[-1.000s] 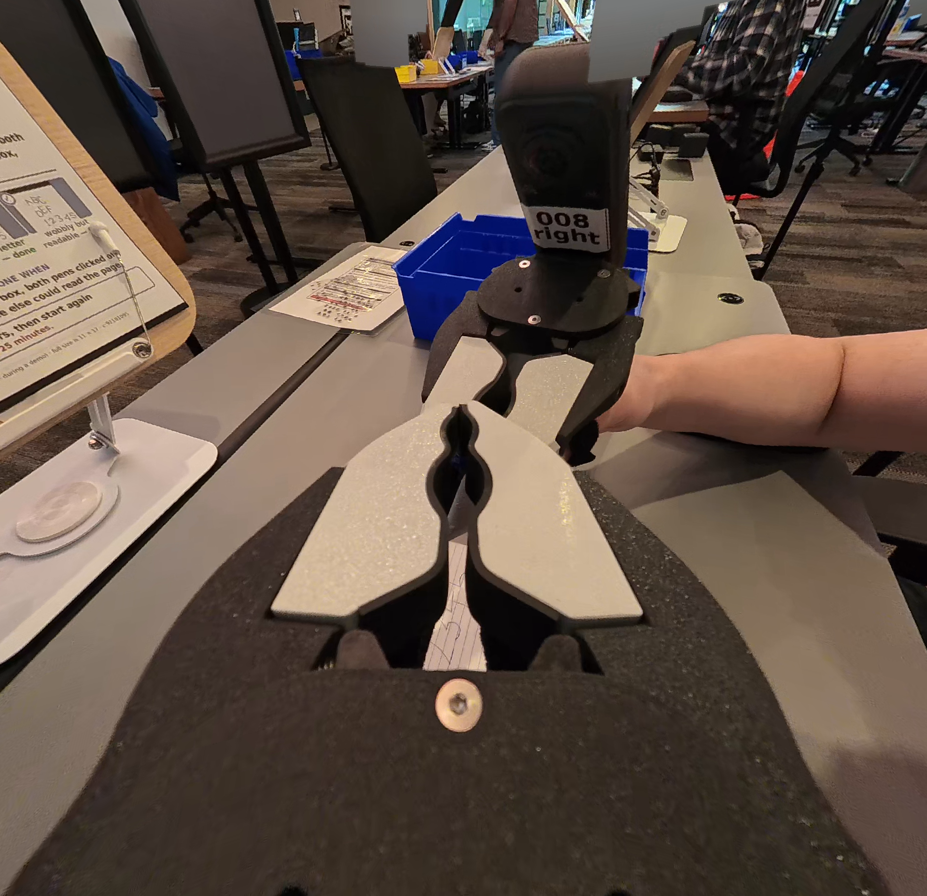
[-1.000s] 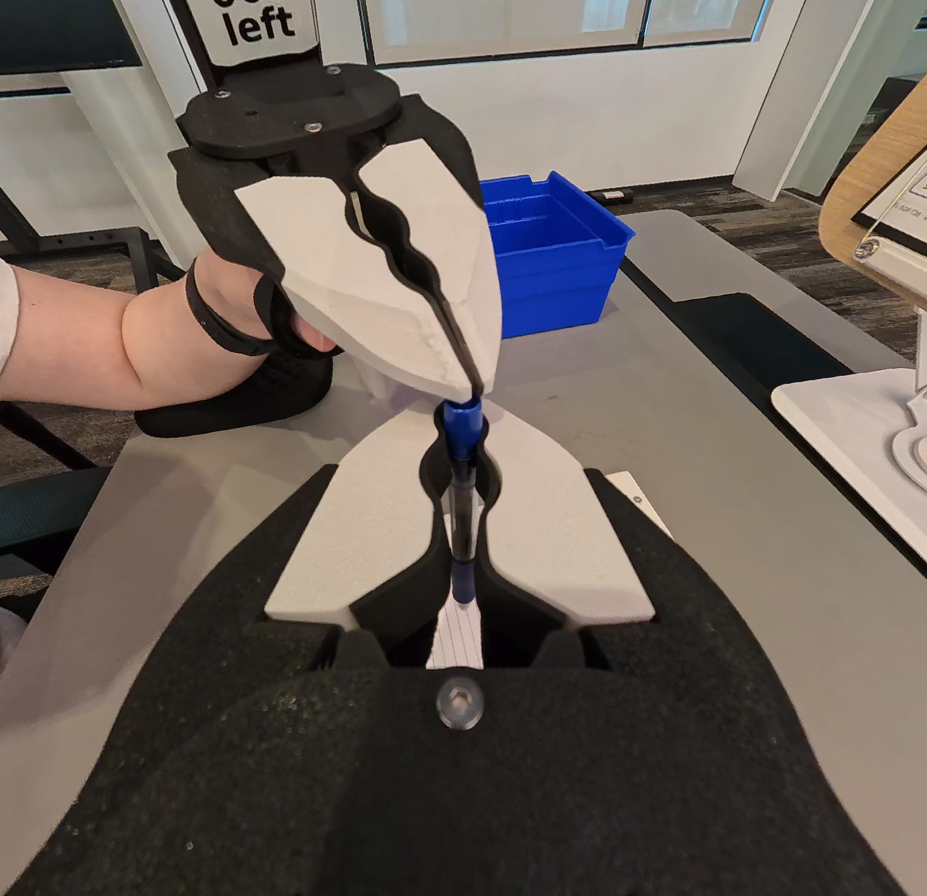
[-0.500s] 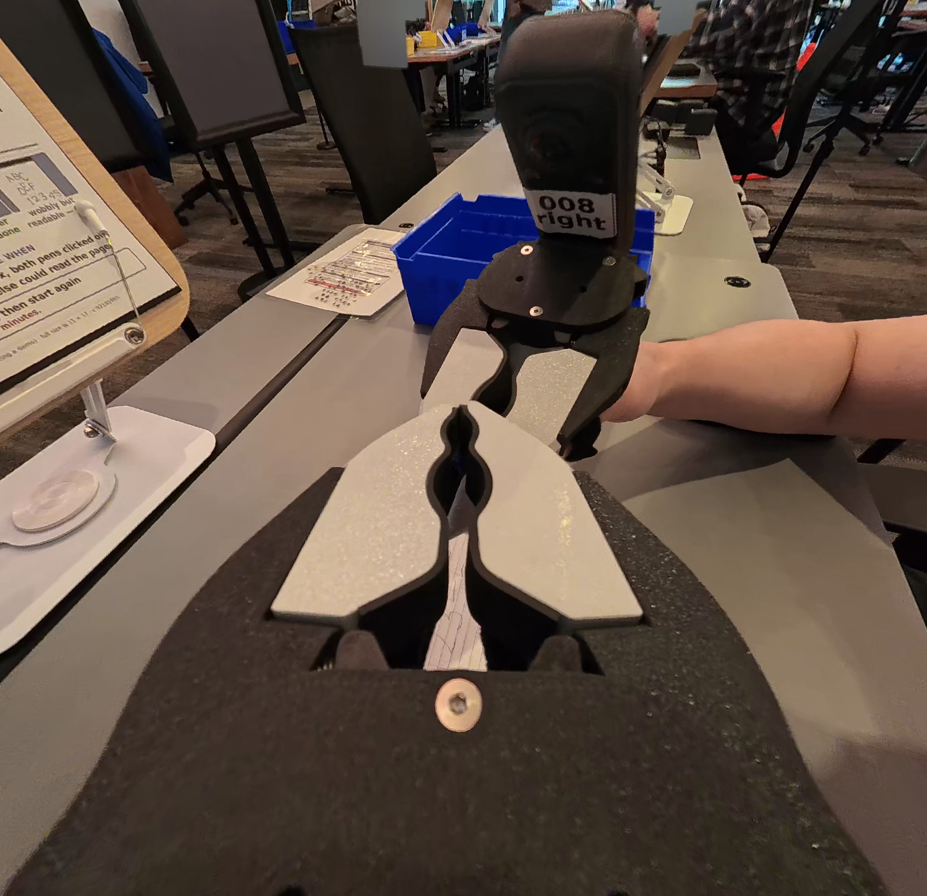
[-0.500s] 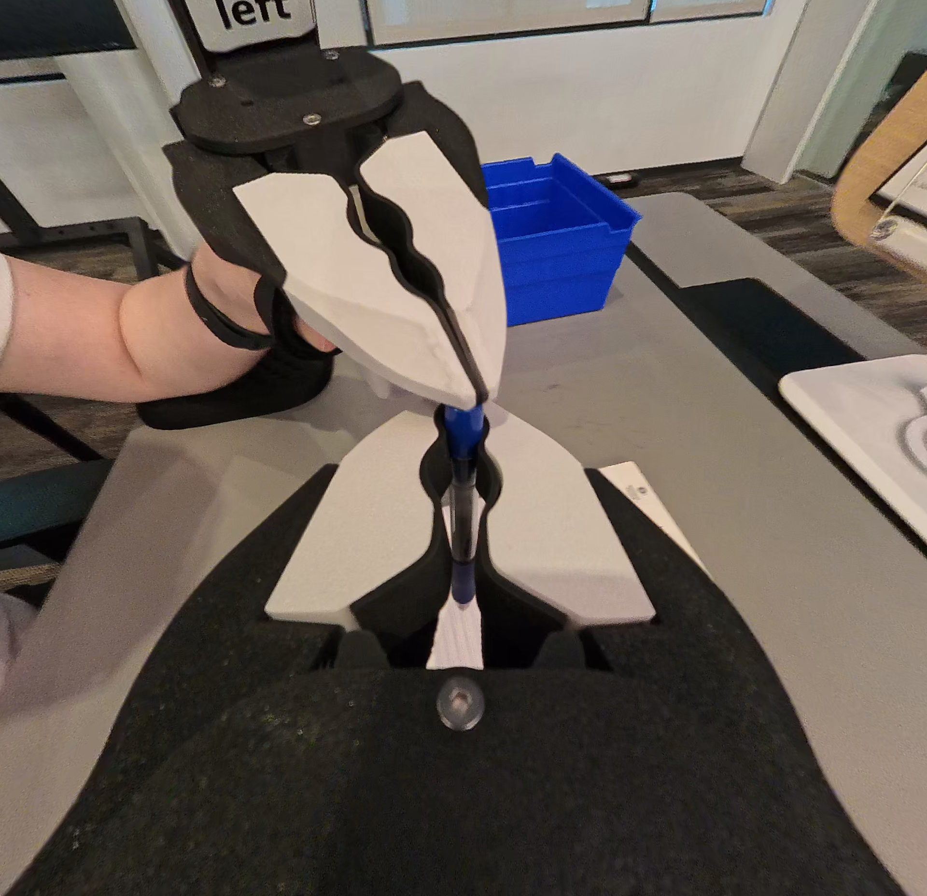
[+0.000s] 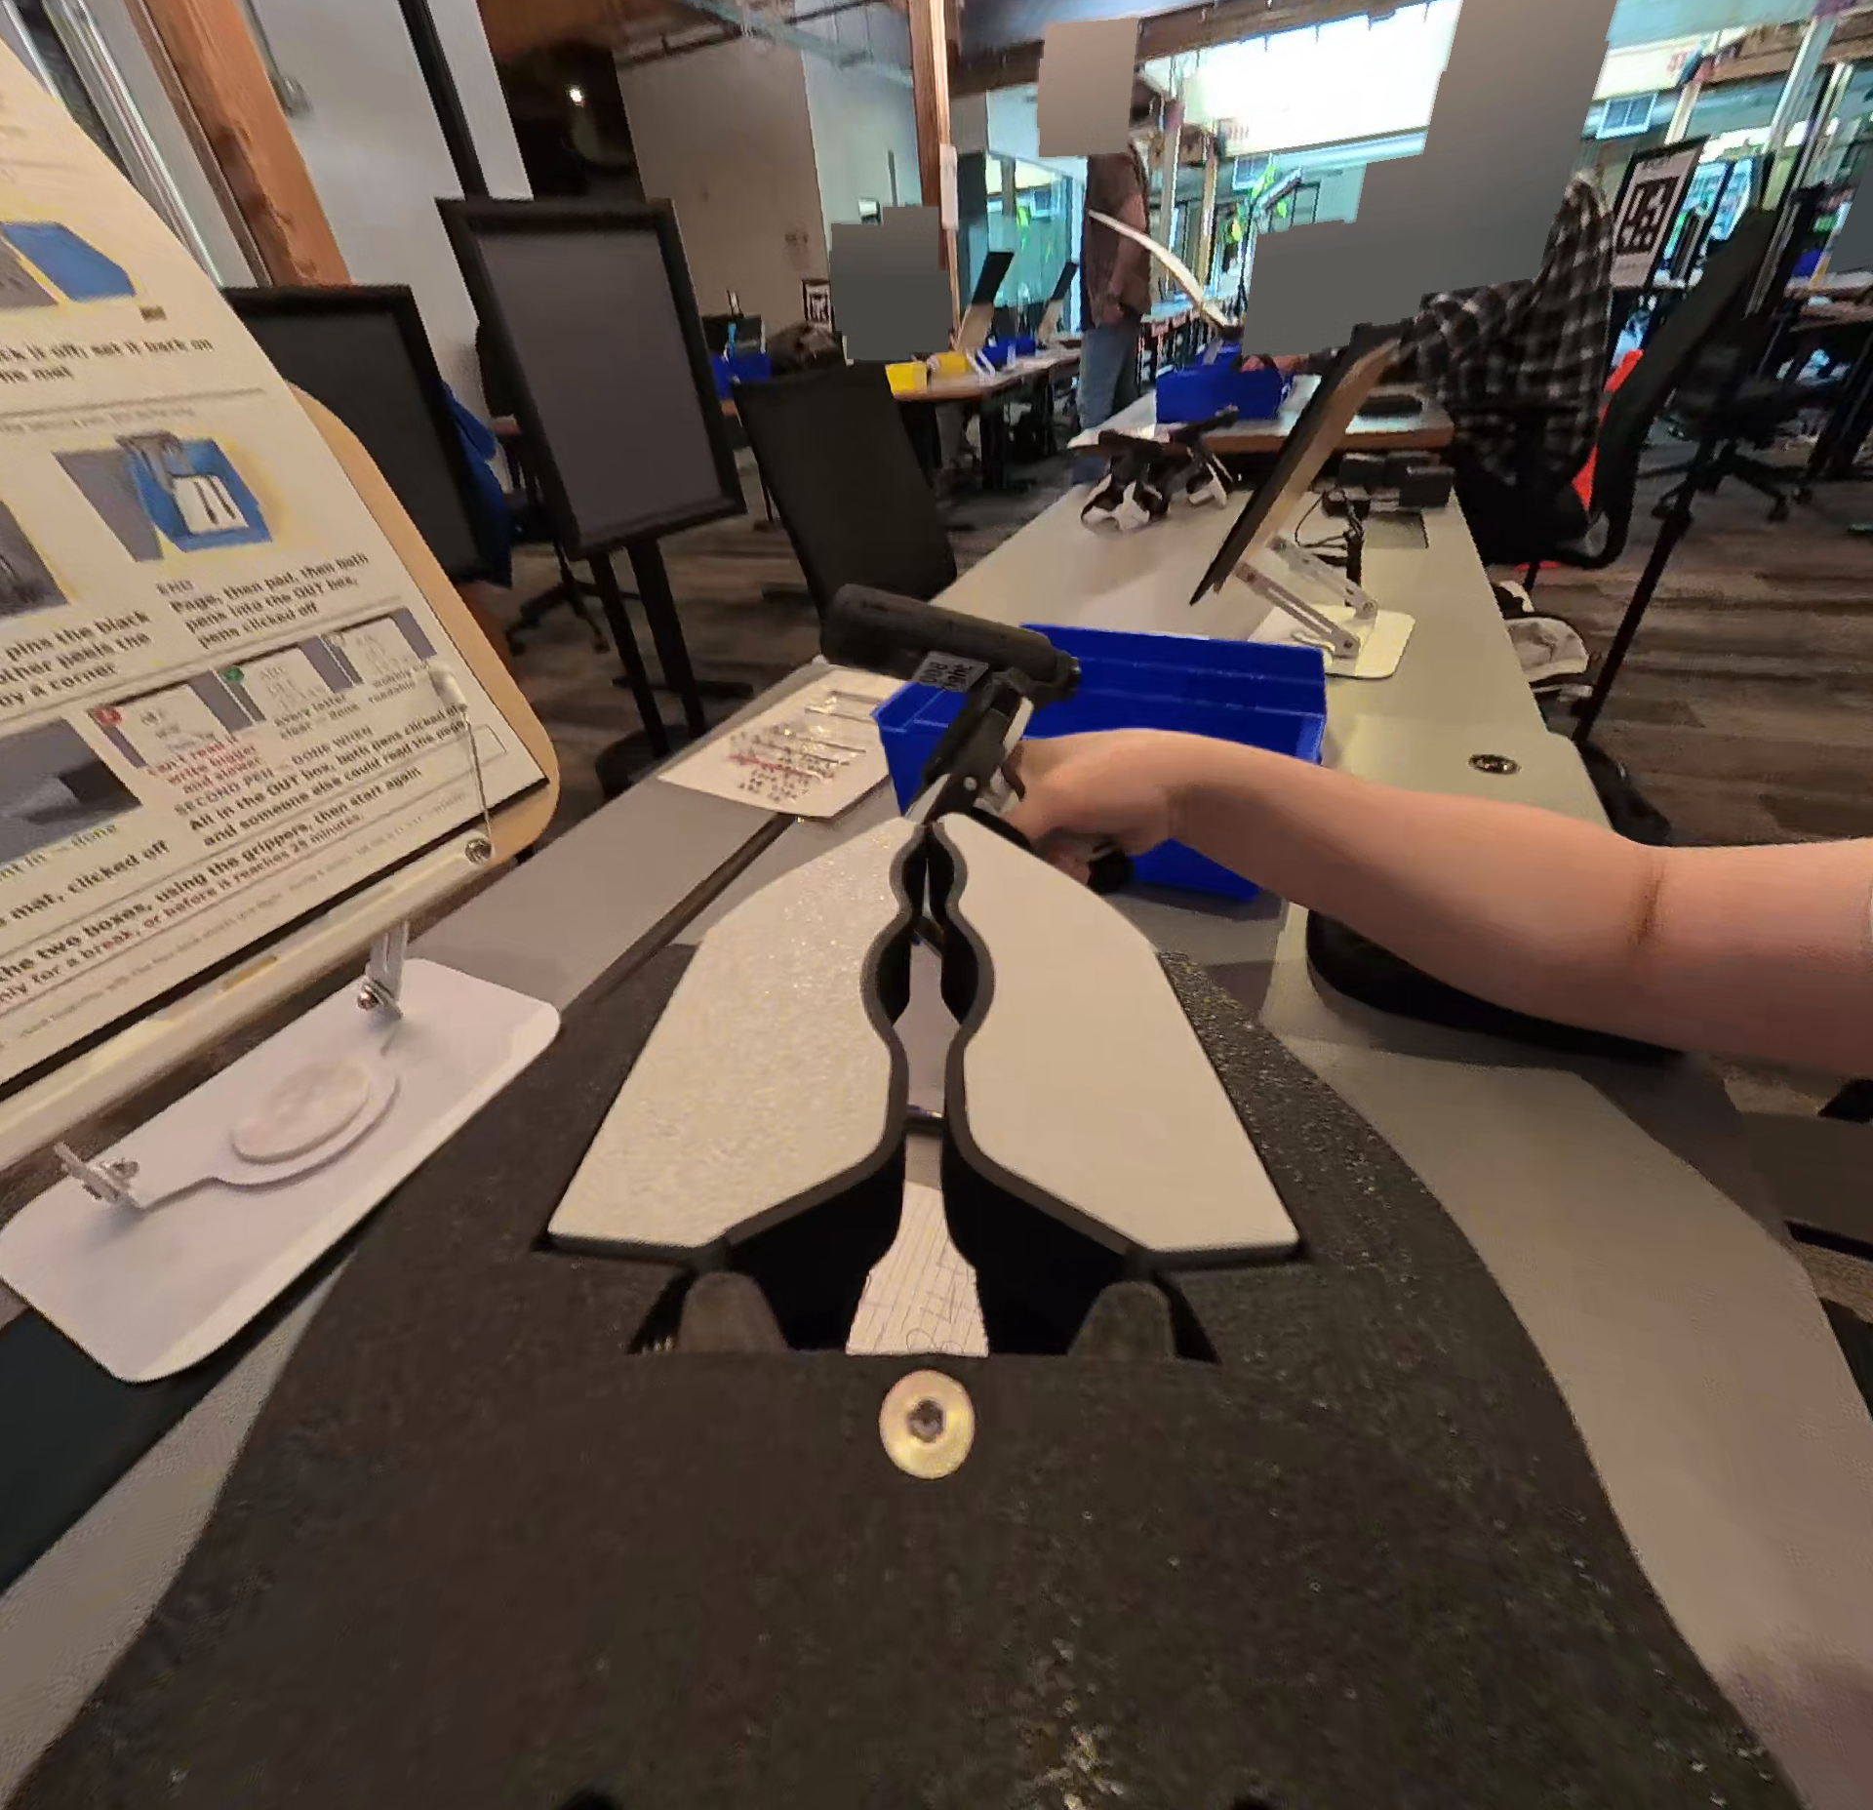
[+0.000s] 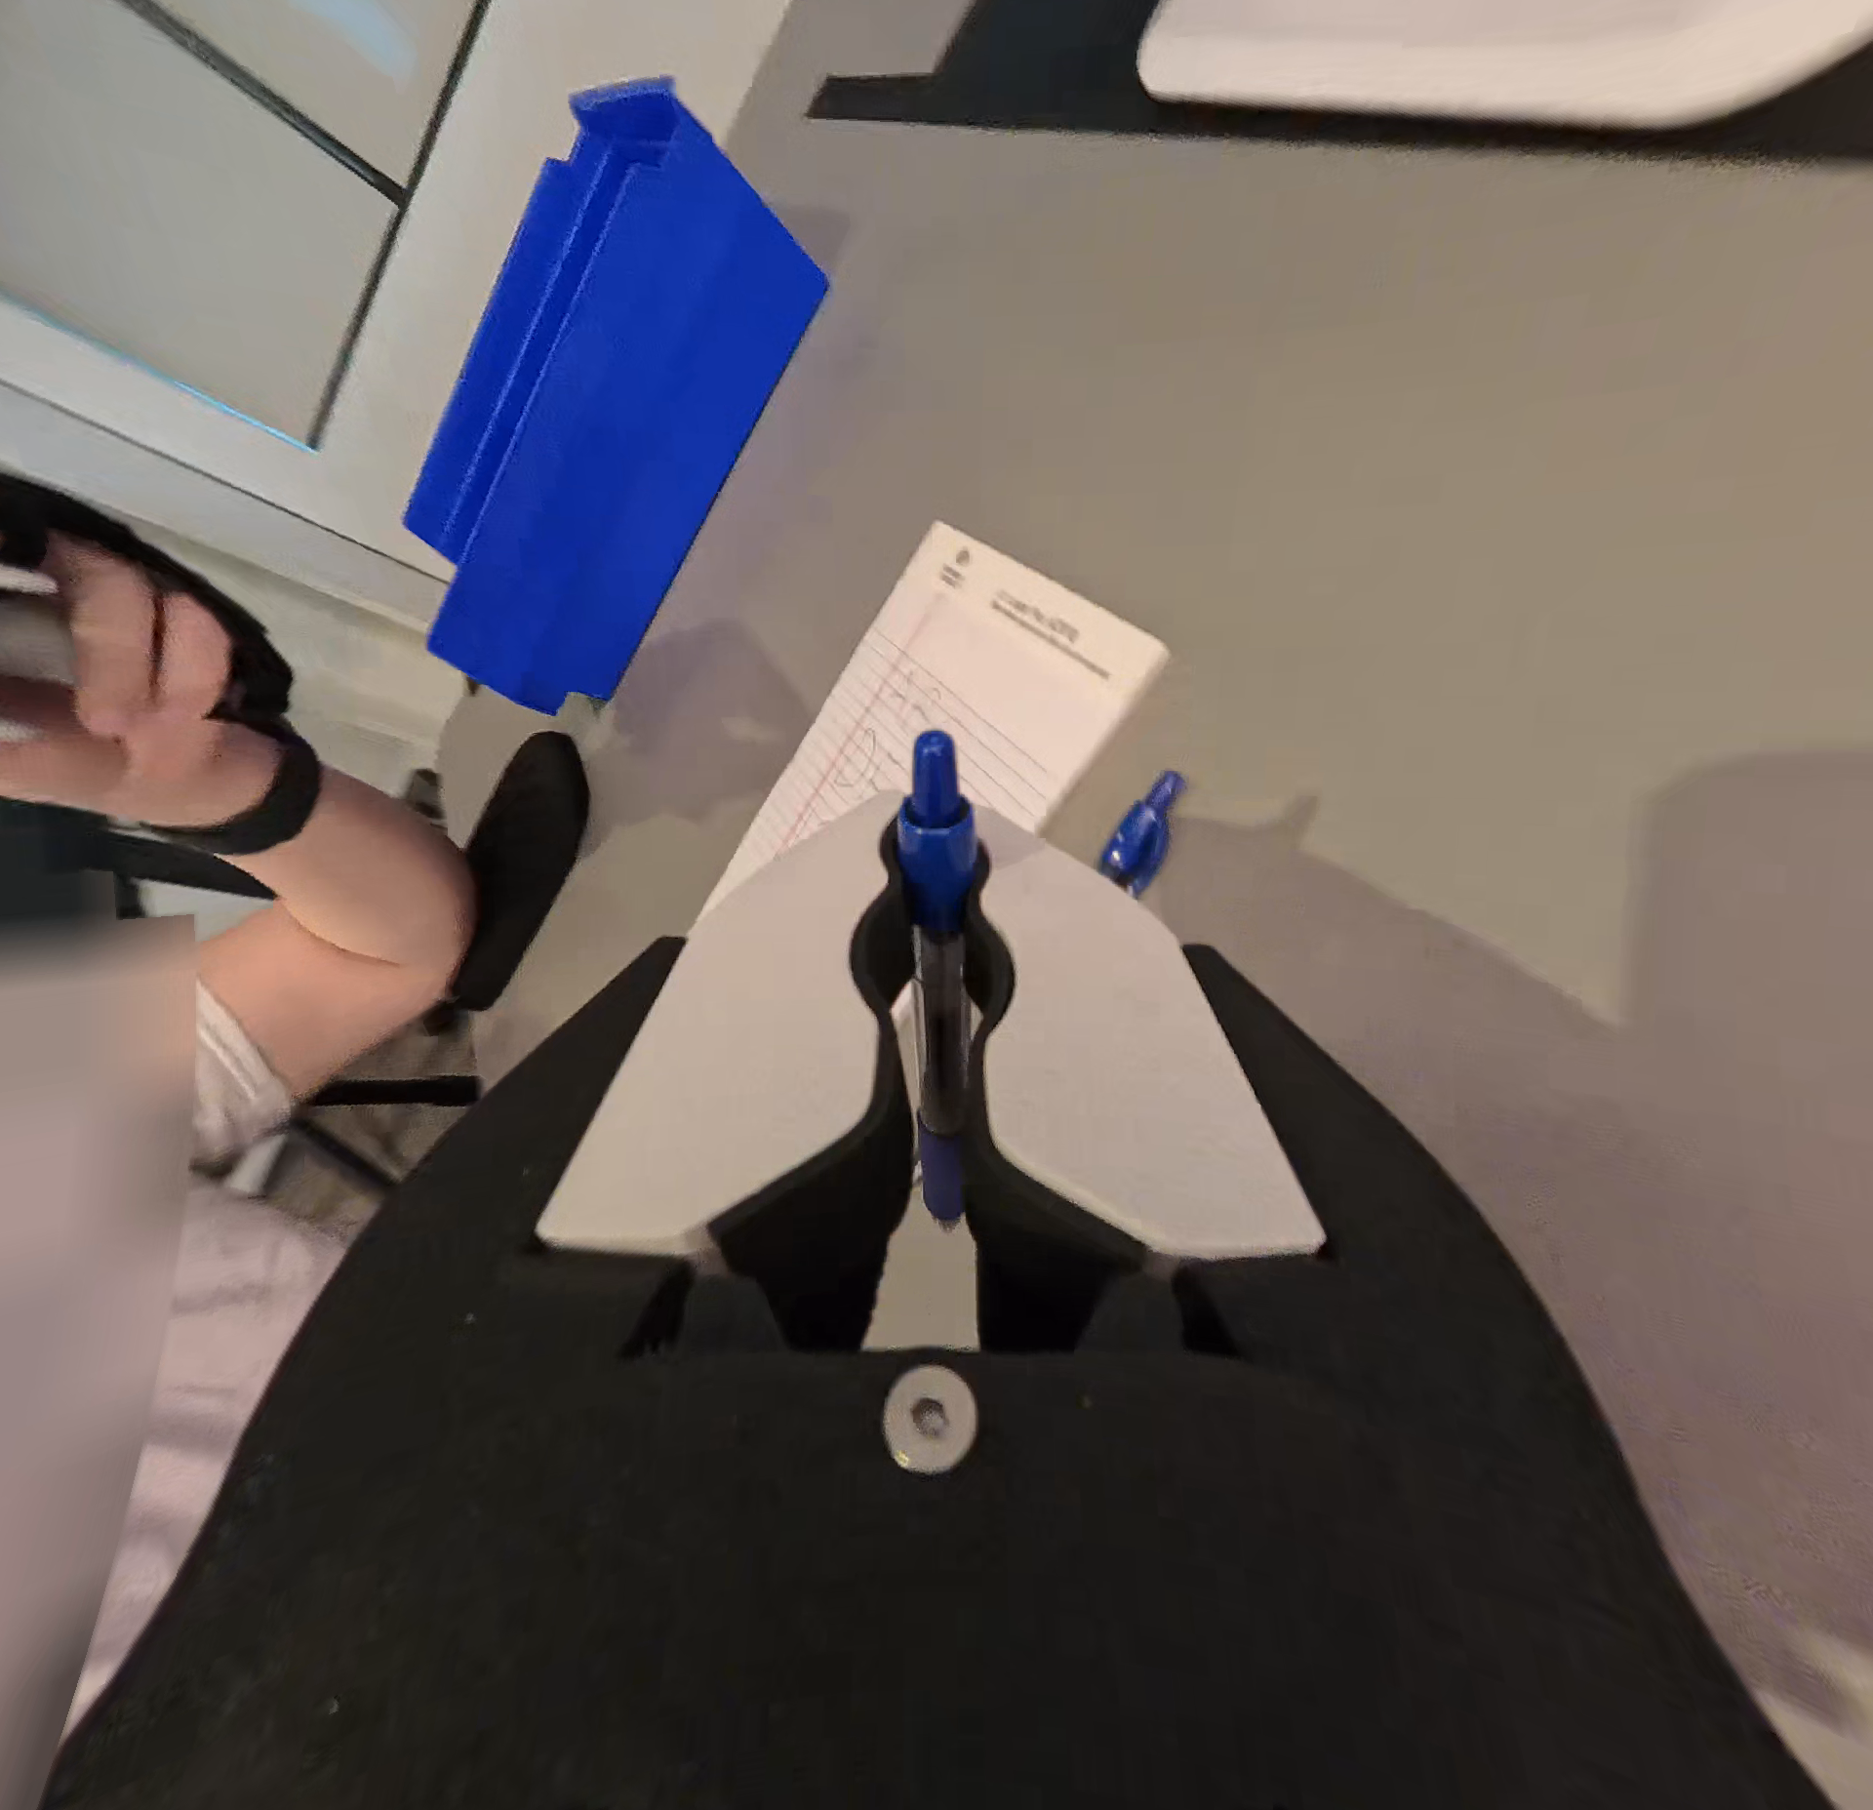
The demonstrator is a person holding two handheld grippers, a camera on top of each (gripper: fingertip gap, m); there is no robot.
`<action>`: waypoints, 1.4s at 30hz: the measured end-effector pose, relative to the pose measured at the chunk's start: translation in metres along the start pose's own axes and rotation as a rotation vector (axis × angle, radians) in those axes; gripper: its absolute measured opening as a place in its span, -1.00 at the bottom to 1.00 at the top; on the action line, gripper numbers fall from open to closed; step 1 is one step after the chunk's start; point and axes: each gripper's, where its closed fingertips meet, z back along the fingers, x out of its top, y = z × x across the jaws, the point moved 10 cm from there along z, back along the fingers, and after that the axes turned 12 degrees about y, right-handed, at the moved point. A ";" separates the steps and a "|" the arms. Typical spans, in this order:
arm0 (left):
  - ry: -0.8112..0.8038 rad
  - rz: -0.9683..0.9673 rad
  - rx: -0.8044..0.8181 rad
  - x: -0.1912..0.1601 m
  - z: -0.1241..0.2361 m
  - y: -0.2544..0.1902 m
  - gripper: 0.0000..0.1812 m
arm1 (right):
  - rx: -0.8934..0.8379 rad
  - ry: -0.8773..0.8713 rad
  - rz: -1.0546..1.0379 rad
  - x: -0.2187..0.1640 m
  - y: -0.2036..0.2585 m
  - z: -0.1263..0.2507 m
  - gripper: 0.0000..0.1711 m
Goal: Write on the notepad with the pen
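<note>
Right tongs (image 6: 930, 854): pinching the blue pen (image 6: 934, 935), its long axis along the fingers, clicker end forward.
Left tongs (image 5: 927, 854): pressed together, nothing visibly between them.
Notepad (image 6: 998, 692): flat on the tabletop (image 6: 1419, 443), just beyond the right tongs, which are nearer it.
Count: two pens, the second pen (image 6: 1140, 834) beside the notepad; one notepad; one blue bin (image 6: 608, 413).

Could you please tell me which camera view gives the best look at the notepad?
The right wrist view: the notepad lies on the grey table beyond the pen clamped in the right gripper, its lined page mostly visible. The left wrist view shows only a sliver of lined paper between the left gripper's fingers.
</note>
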 end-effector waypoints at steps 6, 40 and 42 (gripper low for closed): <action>0.059 -0.009 -0.010 -0.004 -0.007 -0.002 -1.00 | 0.235 0.064 -0.180 -0.014 -0.039 -0.022 -0.95; 0.104 -0.008 -0.031 -0.004 -0.009 -0.005 -1.00 | -0.344 0.268 -0.083 -0.014 -0.026 -0.037 -0.52; 0.107 -0.010 -0.029 -0.004 -0.009 -0.005 -1.00 | -0.366 0.273 -0.076 -0.013 -0.023 -0.037 -0.47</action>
